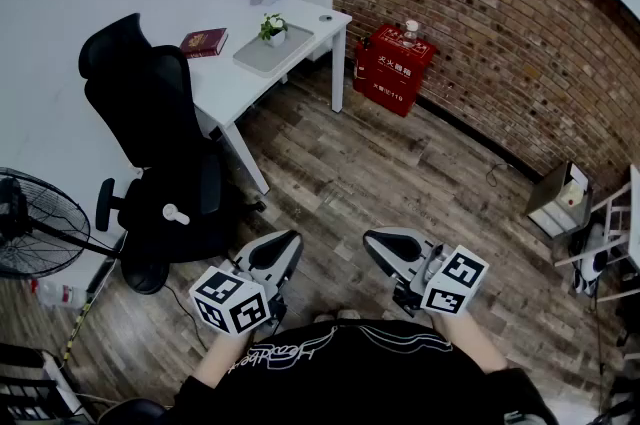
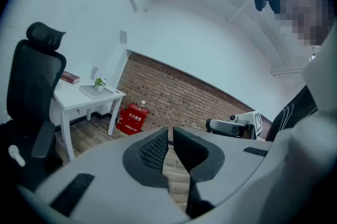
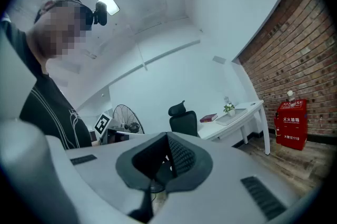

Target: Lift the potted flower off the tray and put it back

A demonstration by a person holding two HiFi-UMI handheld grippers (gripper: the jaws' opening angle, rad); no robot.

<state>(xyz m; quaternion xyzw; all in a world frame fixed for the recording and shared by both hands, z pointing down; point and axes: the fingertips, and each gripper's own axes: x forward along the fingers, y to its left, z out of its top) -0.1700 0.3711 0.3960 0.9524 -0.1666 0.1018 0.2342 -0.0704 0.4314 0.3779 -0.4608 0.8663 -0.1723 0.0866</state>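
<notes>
Brick wall (image 1: 500, 13), potted flower (image 1: 272, 28), red box (image 1: 396, 69) "119"

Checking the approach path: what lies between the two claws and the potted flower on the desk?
Head view: only bare wooden floor, then the white desk's front edge; the black chair stands aside.

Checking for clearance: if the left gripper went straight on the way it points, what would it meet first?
Probably the wooden floor: the left gripper looks onto it between its jaws, brick wall beyond. Nothing nearer shows, though depth is unclear.
</notes>
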